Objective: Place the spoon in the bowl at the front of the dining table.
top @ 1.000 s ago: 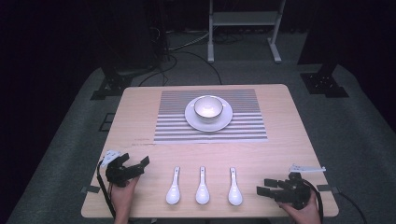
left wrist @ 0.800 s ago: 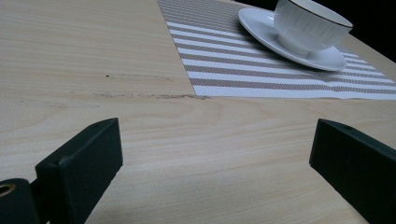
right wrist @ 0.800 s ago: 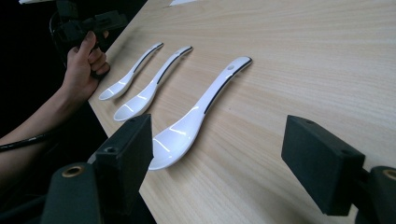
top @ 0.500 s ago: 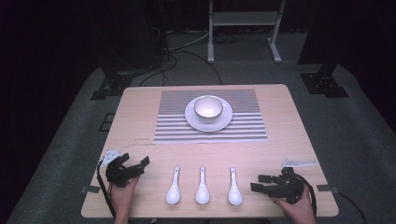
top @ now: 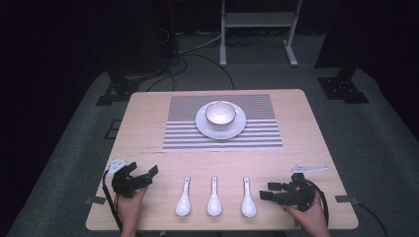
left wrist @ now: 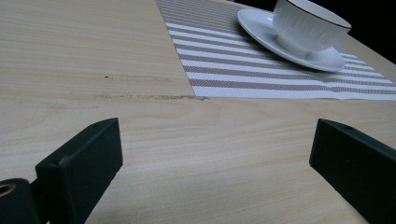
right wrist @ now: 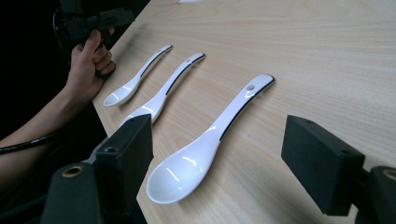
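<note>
Right gripper view: white spoon (right wrist: 205,144) (black-edged handle), glossy, between wide-open, empty right claw (right wrist: 233,161).

The right gripper (right wrist: 217,161) hovers low over the table (right wrist: 327,56), jaws wide apart, with the bowl of the nearest spoon (right wrist: 210,140) lying between them. Two more spoons (right wrist: 161,95) (right wrist: 135,81) lie beside it along the table's edge. Beyond them a hand (right wrist: 88,60) holds the left gripper (right wrist: 93,21).

Your left gripper (top: 148,174): black, blocky jaws, grey plate on top, black cable. Your right gripper (top: 267,191): black, brass screws, black cable. Bare forearms.
</note>
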Demonstrator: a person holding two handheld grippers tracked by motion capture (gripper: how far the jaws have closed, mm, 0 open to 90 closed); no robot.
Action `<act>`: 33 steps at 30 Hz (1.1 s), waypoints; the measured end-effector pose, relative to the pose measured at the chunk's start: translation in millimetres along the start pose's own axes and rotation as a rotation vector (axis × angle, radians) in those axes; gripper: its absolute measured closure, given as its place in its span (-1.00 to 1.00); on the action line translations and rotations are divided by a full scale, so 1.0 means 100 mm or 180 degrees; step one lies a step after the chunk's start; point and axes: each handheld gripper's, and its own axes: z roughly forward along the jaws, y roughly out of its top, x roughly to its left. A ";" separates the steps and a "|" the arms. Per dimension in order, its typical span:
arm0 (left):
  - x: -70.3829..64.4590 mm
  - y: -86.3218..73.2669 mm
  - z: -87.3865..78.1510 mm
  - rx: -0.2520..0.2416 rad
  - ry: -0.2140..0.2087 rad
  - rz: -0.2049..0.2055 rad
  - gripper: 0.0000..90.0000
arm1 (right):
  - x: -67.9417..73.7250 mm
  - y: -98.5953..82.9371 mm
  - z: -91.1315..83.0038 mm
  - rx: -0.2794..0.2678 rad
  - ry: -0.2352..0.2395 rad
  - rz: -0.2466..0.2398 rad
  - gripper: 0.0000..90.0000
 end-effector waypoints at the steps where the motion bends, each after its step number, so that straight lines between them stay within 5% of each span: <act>1: 0.00 0.00 0.00 0.0000 0.0000 -0.0001 -0.97 | 0.00 0.01 0.02 0.0006 0.0008 -0.0002 -0.47; 33: 0.00 0.00 0.00 -0.0007 -0.0016 -0.0004 -0.97 | -0.01 0.22 0.39 0.0249 0.0052 0.0056 -0.35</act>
